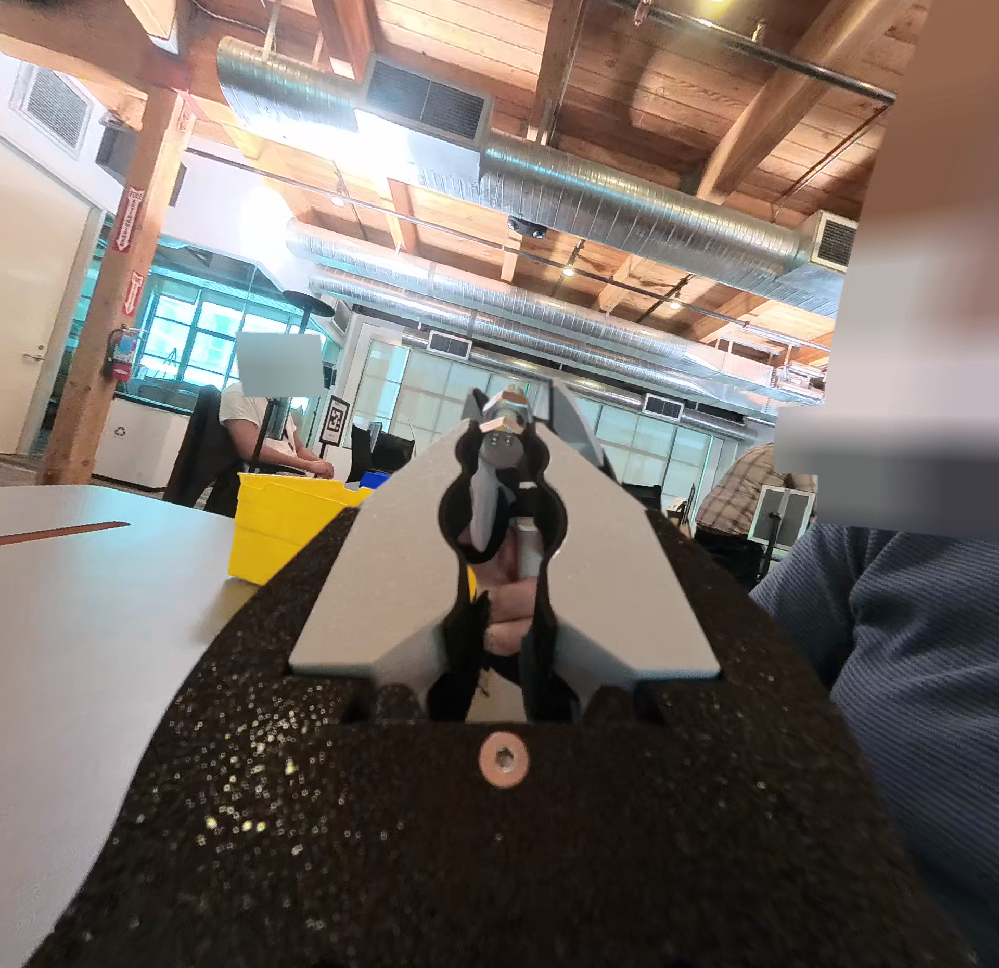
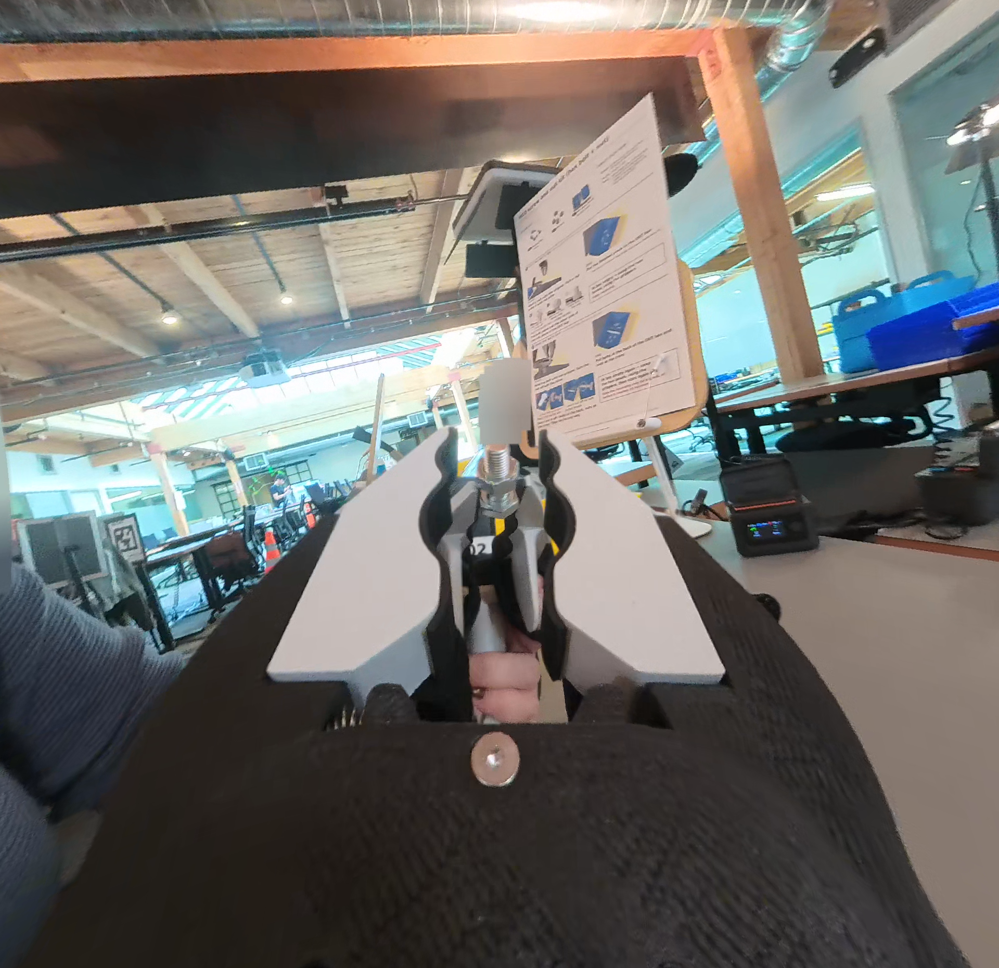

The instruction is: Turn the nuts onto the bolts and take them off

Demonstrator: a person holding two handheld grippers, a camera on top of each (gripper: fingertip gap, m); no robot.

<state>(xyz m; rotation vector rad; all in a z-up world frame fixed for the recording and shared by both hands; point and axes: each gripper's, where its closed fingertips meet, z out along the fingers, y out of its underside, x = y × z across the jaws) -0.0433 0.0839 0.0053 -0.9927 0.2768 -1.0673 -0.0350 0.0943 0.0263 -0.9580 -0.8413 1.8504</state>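
My left tool (image 1: 505, 428) clamps the bolt (image 2: 496, 464) upright; my right tool (image 2: 496, 501), opposite, pinches its nut (image 2: 497, 501).

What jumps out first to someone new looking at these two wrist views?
The bolt with nuts on it stands dead centre in the right wrist view, with the two grippers meeting tip to tip around it. Behind it stands a white instruction board. In the left wrist view a yellow bin sits on the grey table.
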